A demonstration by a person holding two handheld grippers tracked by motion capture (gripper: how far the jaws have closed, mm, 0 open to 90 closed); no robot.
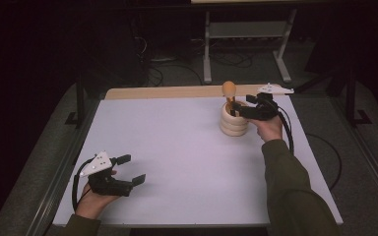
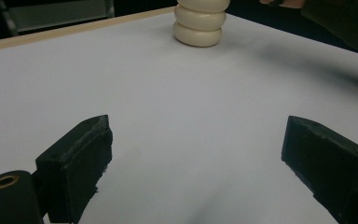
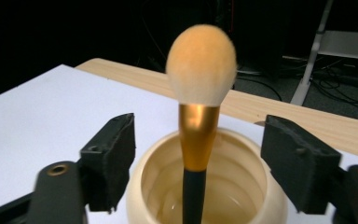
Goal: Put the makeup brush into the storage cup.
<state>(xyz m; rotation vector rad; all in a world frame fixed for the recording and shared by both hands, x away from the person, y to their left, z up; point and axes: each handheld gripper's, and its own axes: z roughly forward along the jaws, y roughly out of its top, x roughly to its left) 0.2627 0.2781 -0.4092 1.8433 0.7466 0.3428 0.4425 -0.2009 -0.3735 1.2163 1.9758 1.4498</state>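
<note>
The right gripper (image 3: 198,163) has its jaws open wide. The makeup brush (image 3: 199,93) stands between them, but the pads do not touch it. There is a gap on each side of the handle. The brush stands up straight in a cream pot (image 3: 154,186), fluffy orange head on top, shiny gold neck, black handle below.

The left gripper (image 2: 196,154) is wide open too and holds nothing. It rests at about 7 o'clock on the table (image 1: 177,147).

The pot (image 1: 234,125) sits at about 1 o'clock on the table, near the far wooden edge. It looks like three fat smooth rings stacked up. Between the grippers the table is flat, white and bare.
</note>
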